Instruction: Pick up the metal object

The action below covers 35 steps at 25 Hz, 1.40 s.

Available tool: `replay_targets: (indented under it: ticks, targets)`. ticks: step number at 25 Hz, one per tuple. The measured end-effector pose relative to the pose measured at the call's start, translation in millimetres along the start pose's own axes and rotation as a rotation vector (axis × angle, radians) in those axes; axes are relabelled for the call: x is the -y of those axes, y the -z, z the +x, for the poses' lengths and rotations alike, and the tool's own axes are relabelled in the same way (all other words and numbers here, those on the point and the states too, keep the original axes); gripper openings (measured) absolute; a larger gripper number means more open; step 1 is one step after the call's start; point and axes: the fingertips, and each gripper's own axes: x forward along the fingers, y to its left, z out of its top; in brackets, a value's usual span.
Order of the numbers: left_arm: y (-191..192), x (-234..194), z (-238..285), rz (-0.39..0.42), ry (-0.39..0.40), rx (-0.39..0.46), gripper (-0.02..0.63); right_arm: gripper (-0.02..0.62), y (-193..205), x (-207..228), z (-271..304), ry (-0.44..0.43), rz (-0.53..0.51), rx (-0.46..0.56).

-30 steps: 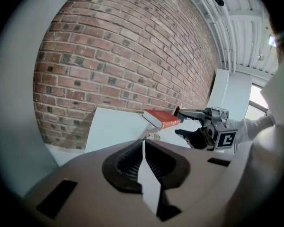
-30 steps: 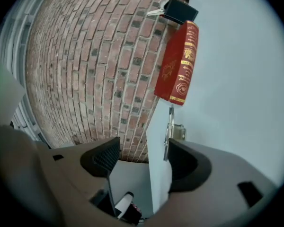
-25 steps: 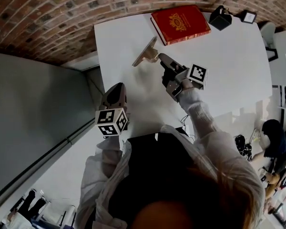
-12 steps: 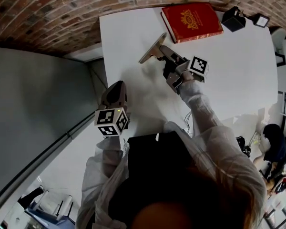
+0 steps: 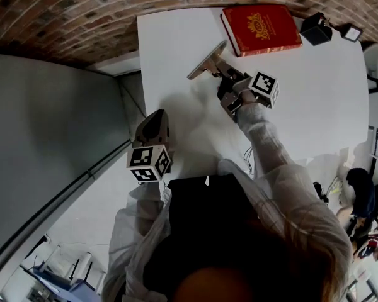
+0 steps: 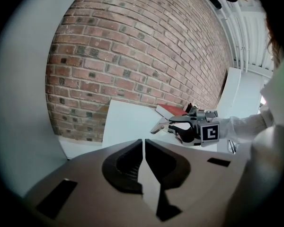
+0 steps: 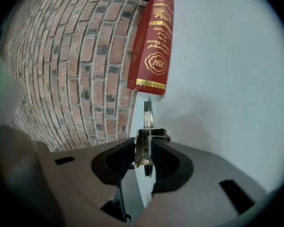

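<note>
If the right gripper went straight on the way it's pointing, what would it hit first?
The metal object sits between the closing jaws of the right gripper, so that comes first. Beyond it, probably the red book, though depth is unclear.

- Metal object point(image 7: 149, 135): bare shiny steel with a wire spring, between the closing fingers point(image 7: 168, 162) of the right gripper point(image 7: 145, 148), which are matt dark plastic.
- Book point(image 7: 154, 46) beyond the fingers: red cover, gold-stamped, slight sheen.
- Table point(image 7: 227, 79) under them: smooth matt white.
- Wall point(image 7: 75, 56) left of the fingers: rough brick.
</note>
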Motion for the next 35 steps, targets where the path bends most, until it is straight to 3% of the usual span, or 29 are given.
replay_targets:
  ticks: [6,8,9,20,35]
  targets:
    - [3.5,-3.4,-5.8,-0.011,-0.006,-0.004,0.032,0.098,-0.5,-1.8,-2.6,0.012,0.005,0.022]
    - [5.3,-4.4,-7.1,-0.017,-0.004,-0.009,0.031,0.024,-0.3,-5.8,-2.7,0.016,-0.003,0.023]
    - [6.0,-4.9,-7.6,-0.016,-0.003,-0.008,0.031,0.02,0.1,-7.3,-2.5,0.021,-0.008,0.023]
    - [7.9,-5.5,-20.6,-0.008,0.009,0.014,0.031,0.011,8.6,-10.3,-15.9,-0.004,-0.015,0.049]
    - [-6.3,10.0,-55.1,0.028,-0.002,0.096,0.031,0.011,40.4,-42.4,-63.4,-0.049,-0.204,0.007]
